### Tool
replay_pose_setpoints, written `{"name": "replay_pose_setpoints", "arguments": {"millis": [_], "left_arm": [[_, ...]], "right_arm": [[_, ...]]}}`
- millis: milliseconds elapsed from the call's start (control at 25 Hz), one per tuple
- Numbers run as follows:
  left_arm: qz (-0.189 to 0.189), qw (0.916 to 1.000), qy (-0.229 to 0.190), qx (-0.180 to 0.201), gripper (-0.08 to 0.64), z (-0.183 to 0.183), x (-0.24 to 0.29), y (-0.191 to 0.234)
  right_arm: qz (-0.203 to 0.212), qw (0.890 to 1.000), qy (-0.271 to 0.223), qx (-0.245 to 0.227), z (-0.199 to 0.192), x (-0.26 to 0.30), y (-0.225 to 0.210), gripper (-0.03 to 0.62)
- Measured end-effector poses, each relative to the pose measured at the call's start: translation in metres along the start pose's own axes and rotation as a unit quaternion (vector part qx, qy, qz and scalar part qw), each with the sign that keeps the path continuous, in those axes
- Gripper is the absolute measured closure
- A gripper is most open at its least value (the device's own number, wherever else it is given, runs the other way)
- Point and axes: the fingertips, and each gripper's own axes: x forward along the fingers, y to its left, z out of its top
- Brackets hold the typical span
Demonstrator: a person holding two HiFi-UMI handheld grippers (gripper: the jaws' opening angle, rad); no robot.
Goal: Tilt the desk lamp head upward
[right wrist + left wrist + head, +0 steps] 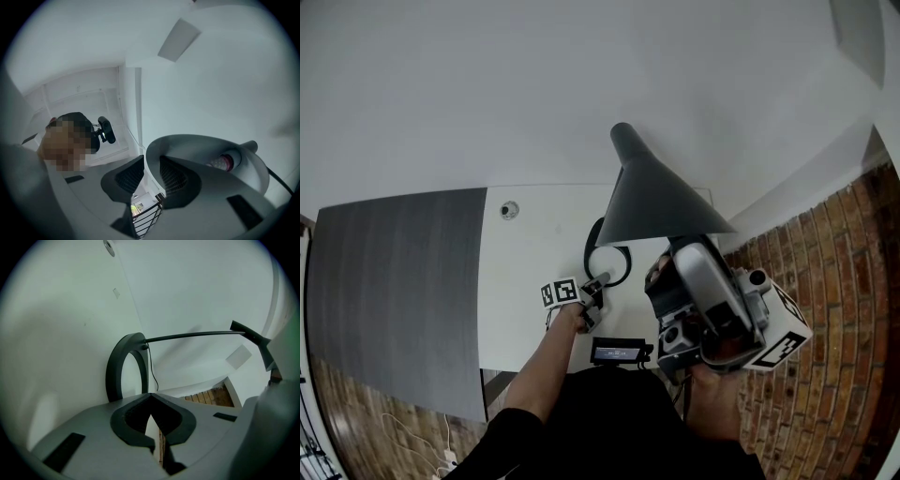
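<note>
**mk_77:** so what's the right gripper (151,160) got? Jaws look half apart to me.

**dana_r:** yep, partway open because they're clamped on the rim of the lamp head (206,150), thin edge pinched between both pads. In the head view that dark cone sits dead centre, above the white desk (534,281).

**mk_77:** and the left gripper (150,398)?

**dana_r:** jaws pressed together, nothing in them, tips right at the lamp's ring base (115,371), lower middle of frame. Can't tell if they touch it.

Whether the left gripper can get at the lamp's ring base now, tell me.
Probably yes: the ring base sits just ahead of the left gripper, nothing between them, though its fingers are together.
</note>
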Motion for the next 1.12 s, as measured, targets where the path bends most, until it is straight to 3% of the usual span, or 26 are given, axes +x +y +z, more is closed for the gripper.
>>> {"name": "replay_pose_setpoints", "arguments": {"millis": [320, 880, 1120], "left_arm": [[0.006, 1.0, 0.006, 0.0, 0.549, -0.002, 0.001, 0.002], [0.01, 0.9999, 0.011, 0.002, 0.549, -0.003, 0.001, 0.003], [0.009, 0.9999, 0.01, 0.001, 0.549, -0.003, 0.0, 0.003]], "right_arm": [[-0.006, 1.0, 0.0, -0.013, 0.009, 0.006, -0.002, 0.479], [-0.01, 1.0, -0.015, 0.007, 0.014, 0.012, -0.003, 0.479], [-0.024, 0.999, 0.02, -0.035, -0.004, 0.001, 0.003, 0.479]]}}
